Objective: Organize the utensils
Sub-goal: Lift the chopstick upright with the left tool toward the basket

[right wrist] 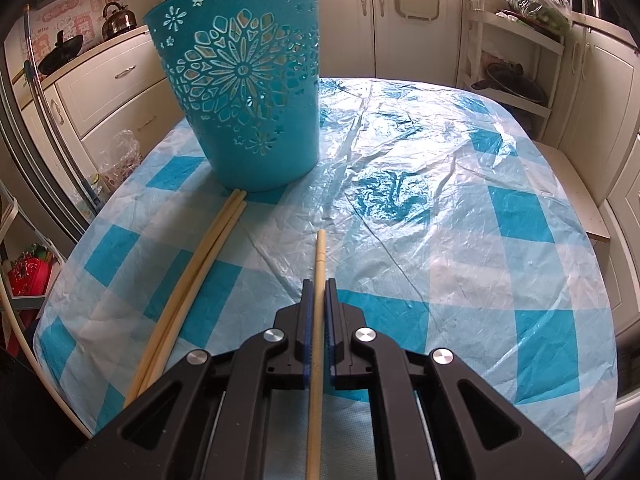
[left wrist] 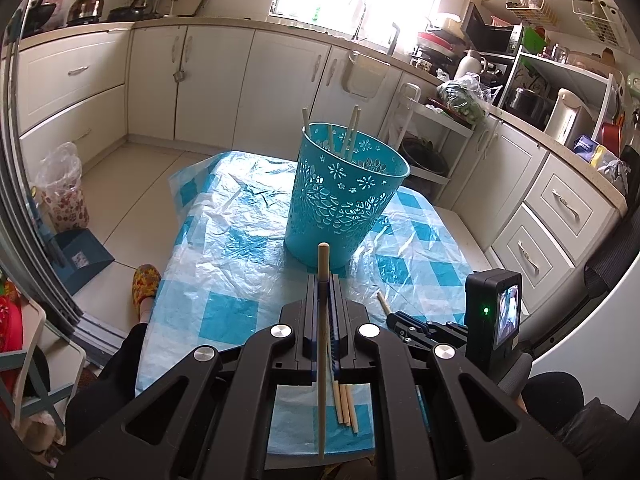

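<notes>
Both cams ride right behind their own jaws, looking forward and down along the fingers. Left wrist cam sits back and higher over the near table edge, with the teal basket [left wrist: 344, 192] at 12 o'clock, a bit away, and the right gripper [left wrist: 394, 316] poking in at 4 o'clock. Right wrist cam is lower and closer, basket [right wrist: 248, 92] looming at 11 o'clock. The 2 views share the basket, the checkered tablecloth [right wrist: 460, 208] and the loose chopsticks [right wrist: 188, 284].
</notes>
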Demonstrator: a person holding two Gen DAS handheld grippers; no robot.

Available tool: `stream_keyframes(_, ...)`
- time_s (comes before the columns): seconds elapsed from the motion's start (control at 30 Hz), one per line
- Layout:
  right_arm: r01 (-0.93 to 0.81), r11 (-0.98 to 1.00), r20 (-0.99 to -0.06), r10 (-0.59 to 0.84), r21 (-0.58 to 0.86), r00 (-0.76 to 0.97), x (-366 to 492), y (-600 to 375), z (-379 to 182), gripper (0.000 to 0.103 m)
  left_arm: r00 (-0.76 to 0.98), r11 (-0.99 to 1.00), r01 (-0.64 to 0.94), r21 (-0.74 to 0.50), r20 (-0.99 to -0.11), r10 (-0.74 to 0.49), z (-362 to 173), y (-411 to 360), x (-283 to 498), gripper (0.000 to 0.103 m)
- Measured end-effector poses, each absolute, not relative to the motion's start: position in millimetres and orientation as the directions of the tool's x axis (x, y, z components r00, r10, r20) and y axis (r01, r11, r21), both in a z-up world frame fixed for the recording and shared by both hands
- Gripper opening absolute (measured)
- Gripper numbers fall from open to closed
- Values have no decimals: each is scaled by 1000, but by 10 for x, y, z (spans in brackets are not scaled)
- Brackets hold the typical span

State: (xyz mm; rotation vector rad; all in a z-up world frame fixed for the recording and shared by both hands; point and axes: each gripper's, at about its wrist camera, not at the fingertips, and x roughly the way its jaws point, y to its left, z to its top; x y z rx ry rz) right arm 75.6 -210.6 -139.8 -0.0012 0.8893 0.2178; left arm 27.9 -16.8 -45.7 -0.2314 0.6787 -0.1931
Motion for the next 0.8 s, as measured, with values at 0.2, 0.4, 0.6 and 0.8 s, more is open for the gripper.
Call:
stream_keyframes(0.2, -189, 978, -770, 190, 92, 609, 755, -2109, -1401, 6, 761, 956, 106, -275, -596, -256, -437, -188, 285, 5)
stream_keyframes(0.4, -186, 978, -770, 194, 99, 608, 759, -2108, -1401, 6, 765, 955, 109, -278, -589, -259, -404, -183, 283, 5)
stream_keyframes(0.6, -181, 976, -770, 208, 122, 603, 777, -2129, -1403, 6, 779, 954, 108, -279, -572, -255, -312, -161, 322, 5)
stream_keyframes(0.8, -174, 974, -770, 224, 148, 597, 788, -2157, -1406, 6, 797, 954, 102, -280, -551, -247, -178, -135, 402, 5)
